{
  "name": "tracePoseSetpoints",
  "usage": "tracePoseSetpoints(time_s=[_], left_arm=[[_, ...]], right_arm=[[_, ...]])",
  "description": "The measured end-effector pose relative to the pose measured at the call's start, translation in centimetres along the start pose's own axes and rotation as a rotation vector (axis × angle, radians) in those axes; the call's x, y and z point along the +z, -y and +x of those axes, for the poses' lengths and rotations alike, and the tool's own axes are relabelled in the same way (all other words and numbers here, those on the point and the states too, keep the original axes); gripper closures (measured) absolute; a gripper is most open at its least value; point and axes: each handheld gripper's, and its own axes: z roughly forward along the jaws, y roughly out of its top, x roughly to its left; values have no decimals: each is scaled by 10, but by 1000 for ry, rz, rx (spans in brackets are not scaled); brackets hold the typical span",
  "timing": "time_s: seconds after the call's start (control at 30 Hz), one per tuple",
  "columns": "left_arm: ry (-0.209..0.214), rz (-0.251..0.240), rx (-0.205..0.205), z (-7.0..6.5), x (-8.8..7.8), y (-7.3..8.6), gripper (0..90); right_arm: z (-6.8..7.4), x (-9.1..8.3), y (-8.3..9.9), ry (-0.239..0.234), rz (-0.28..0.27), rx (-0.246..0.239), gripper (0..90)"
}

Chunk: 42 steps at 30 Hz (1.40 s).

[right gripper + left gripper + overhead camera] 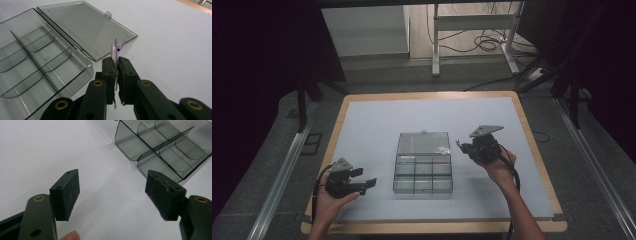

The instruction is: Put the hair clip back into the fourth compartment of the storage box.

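Right gripper (117, 75), jaws clamped on thin purple clip (116, 48); clip tip protruding above pads, held over white table surface (372, 130) just beside open lid (85, 27) of clear compartment box (423, 172). Left gripper (112, 195), jaws well apart, nothing between pads, resting near box's front-left corner, aimed toward it. Box at table centre, between both grippers, lid laid flat on far side, dividers visible, compartments bare.

Smoky clear box (423, 170); pale grey-blue mat (372, 130); the clip (116, 48) looks lilac; black jaws.
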Motion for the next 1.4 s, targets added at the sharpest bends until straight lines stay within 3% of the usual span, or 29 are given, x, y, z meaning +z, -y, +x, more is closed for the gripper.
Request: tracePoseSetpoints(time_s=[0.2, 0.77, 1.4], left_arm=[[2, -2, 3, 0, 0, 0, 281], [3, 3, 8, -2, 1, 0, 281], [3, 4, 5, -3, 0, -1, 280]], right_arm=[[8, -1, -1, -15, -13, -9, 830], [47, 8, -8, -91, -54, -99, 830], [73, 23, -14, -171, -44, -127, 830]])
